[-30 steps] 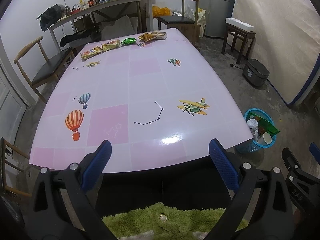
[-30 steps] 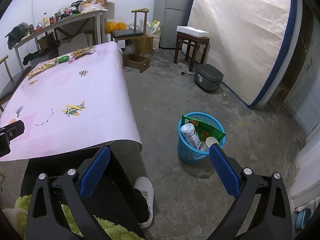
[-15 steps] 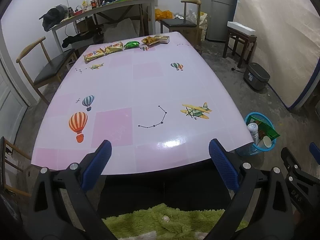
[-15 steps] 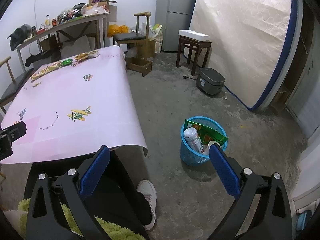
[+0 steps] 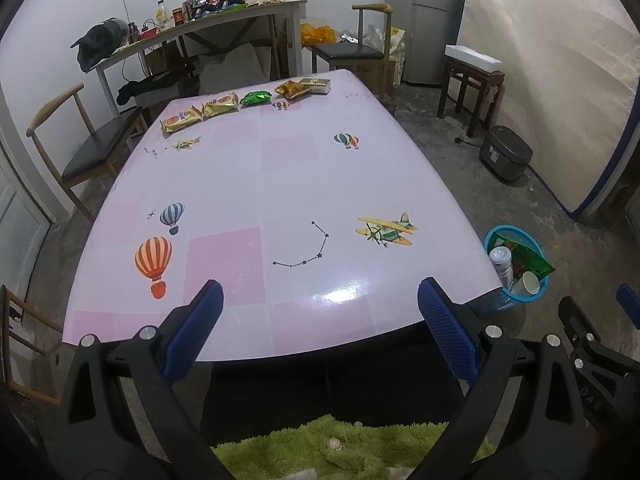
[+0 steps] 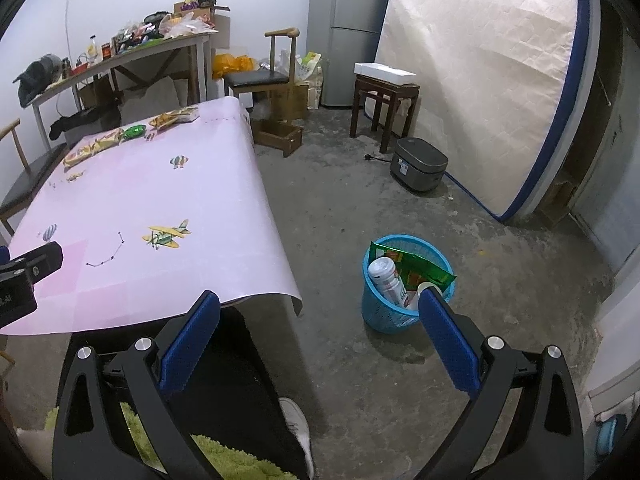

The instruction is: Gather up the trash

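Several snack wrappers lie in a row at the far edge of the pink table (image 5: pixel 280 184): two yellow packets (image 5: pixel 182 118), a green wrapper (image 5: pixel 256 98), a gold bag (image 5: pixel 290 88) and a small box (image 5: pixel 318 85). A blue bin (image 6: pixel 400 312) stands on the floor right of the table, holding a white bottle (image 6: pixel 386 276), a green bag (image 6: pixel 416 268) and a paper cup (image 5: pixel 528 282). My left gripper (image 5: pixel 320 320) is open above the table's near edge, holding nothing. My right gripper (image 6: pixel 320 320) is open over the floor beside the bin, also holding nothing.
Wooden chairs stand left (image 5: pixel 92 140) and behind the table (image 5: pixel 360 50). A cluttered desk (image 5: pixel 200 28) lines the back wall. A stool (image 6: pixel 384 88), a grey cooker (image 6: pixel 418 164) and a leaning mattress (image 6: pixel 480 80) sit to the right. A person's green fleece and white shoe (image 6: pixel 296 428) are below.
Both grippers have pulled back and risen a little, so the table and bin sit lower and farther in view. Both stay open with nothing in them.
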The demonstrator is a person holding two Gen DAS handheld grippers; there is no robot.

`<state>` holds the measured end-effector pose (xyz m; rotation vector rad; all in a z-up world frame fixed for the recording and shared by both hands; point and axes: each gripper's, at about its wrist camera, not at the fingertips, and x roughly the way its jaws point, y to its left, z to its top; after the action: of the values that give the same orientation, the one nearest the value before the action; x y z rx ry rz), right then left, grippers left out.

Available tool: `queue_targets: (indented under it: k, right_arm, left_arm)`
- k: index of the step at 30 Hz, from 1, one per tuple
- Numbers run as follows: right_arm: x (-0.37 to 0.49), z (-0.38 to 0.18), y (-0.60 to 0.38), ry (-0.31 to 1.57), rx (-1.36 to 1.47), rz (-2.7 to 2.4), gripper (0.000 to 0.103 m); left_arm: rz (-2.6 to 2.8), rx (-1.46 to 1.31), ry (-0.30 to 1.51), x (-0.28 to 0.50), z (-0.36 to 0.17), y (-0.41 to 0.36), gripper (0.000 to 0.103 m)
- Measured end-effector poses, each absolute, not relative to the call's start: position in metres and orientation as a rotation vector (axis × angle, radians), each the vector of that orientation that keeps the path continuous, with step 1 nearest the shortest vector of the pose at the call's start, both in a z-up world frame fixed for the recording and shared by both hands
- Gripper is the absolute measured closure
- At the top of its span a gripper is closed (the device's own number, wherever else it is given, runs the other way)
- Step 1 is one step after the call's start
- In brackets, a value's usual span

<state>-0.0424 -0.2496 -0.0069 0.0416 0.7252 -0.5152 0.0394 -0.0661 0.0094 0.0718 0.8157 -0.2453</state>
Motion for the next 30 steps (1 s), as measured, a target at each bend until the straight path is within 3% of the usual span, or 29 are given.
queue_targets:
  k: [30]
  right_arm:
    - [-0.036, 0.004, -0.239, 0.682, 0.017, -0.482, 0.006]
  left_arm:
    - [-0.175, 0.020, 0.815, 0.043, 0.008, -0.055, 0.009]
